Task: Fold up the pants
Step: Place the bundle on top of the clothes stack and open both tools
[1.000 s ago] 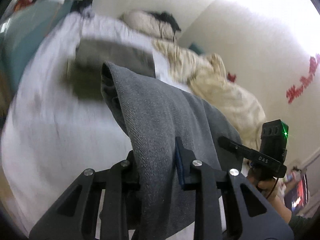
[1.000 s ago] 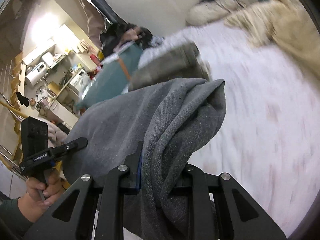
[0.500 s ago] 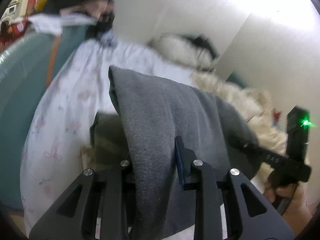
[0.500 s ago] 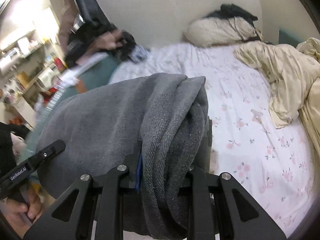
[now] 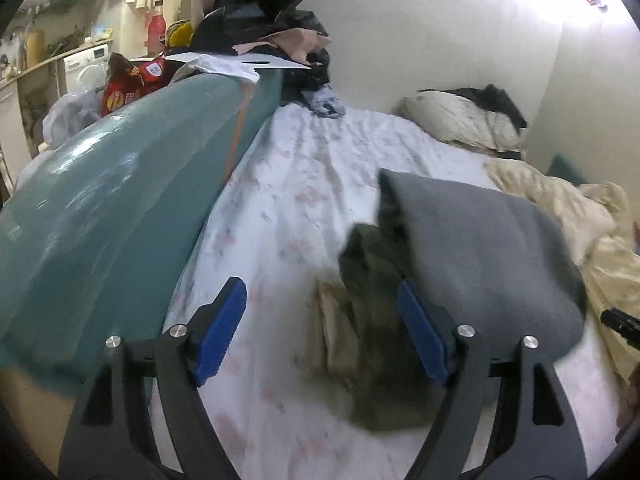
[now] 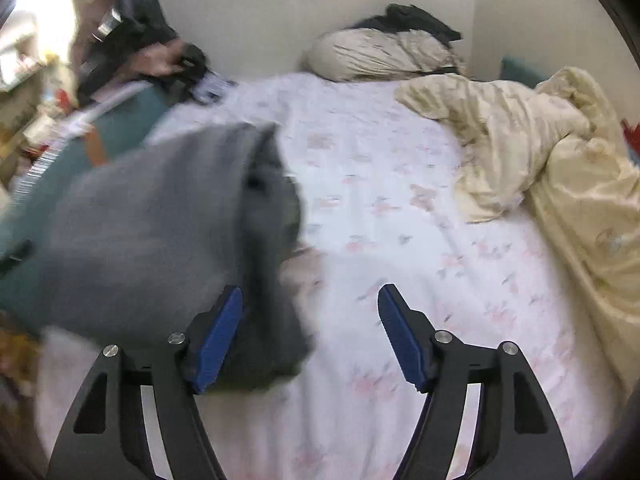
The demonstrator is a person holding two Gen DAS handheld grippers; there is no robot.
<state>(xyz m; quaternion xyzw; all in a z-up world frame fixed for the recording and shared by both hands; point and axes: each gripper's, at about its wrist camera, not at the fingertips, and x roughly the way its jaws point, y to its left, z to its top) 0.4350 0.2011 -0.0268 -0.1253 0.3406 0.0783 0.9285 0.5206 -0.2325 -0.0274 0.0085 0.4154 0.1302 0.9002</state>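
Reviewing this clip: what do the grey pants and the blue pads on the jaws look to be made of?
The grey pants look like thick, soft knit, probably fleece or sweatshirt cotton: matte, bulky rounded folds, though motion blur hides the weave. The blue pads look like matte rubber or foam on black plastic fingers: no shine, slightly textured face.

A bed (image 5: 304, 184) fills the middle of both views. In the left wrist view, folded pants (image 5: 492, 256) sit right of centre, on top of another folded garment (image 5: 372, 320) lying on the bed. A large padded object (image 5: 112, 208) stands along the bed's left edge, with clutter piled on its far end. A pillow (image 6: 380, 54) lies at the far end against the wall. A rumpled blanket (image 6: 560, 168) lies along the bed's right side.
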